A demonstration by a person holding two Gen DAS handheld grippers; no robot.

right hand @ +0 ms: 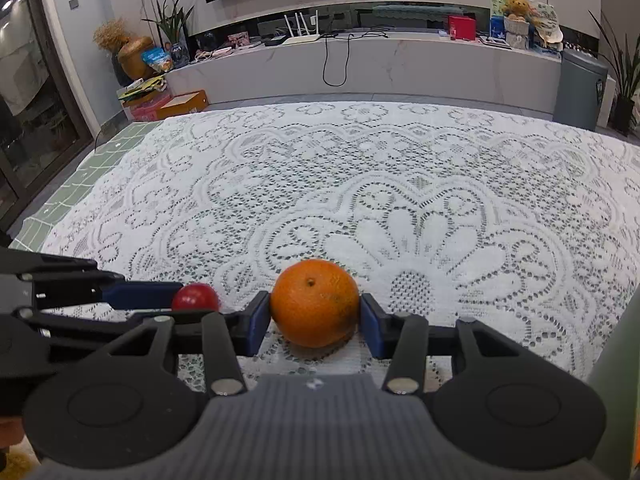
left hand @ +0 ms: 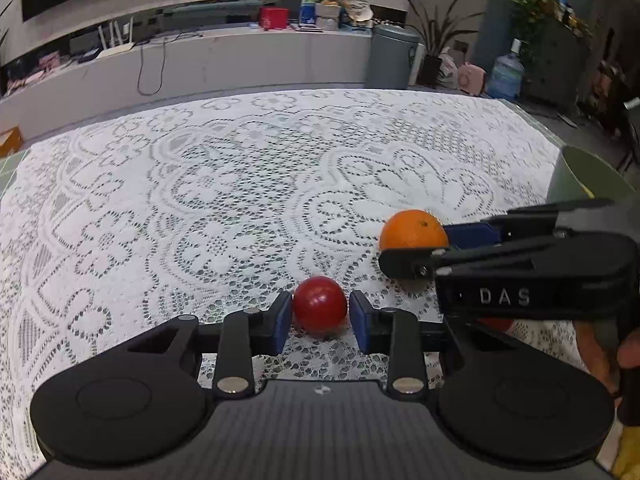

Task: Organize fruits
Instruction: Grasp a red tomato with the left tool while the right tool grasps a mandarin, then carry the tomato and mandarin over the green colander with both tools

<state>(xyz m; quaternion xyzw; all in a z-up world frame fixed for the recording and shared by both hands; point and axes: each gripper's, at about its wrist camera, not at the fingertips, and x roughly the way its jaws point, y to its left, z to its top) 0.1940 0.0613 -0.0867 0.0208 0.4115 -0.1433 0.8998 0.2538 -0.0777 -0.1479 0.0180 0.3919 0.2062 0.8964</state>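
Observation:
A small red fruit [left hand: 320, 305] rests on the lace tablecloth between the blue pads of my left gripper [left hand: 320, 320]. A narrow gap shows on each side, so the jaws stand open around it. An orange [right hand: 315, 303] rests on the cloth between the pads of my right gripper [right hand: 316, 326]; the pads sit at its sides, the left one touching or nearly so. In the left wrist view the orange [left hand: 414, 229] and right gripper [left hand: 412, 258] lie to the right. In the right wrist view the red fruit [right hand: 196, 297] and left gripper [right hand: 176, 304] lie to the left.
A green container [left hand: 584, 178] stands at the right edge of the table, beside the right gripper. The white lace tablecloth [right hand: 360, 184] covers the table ahead. A TV bench, a grey bin [right hand: 580, 92] and plants stand beyond the far edge.

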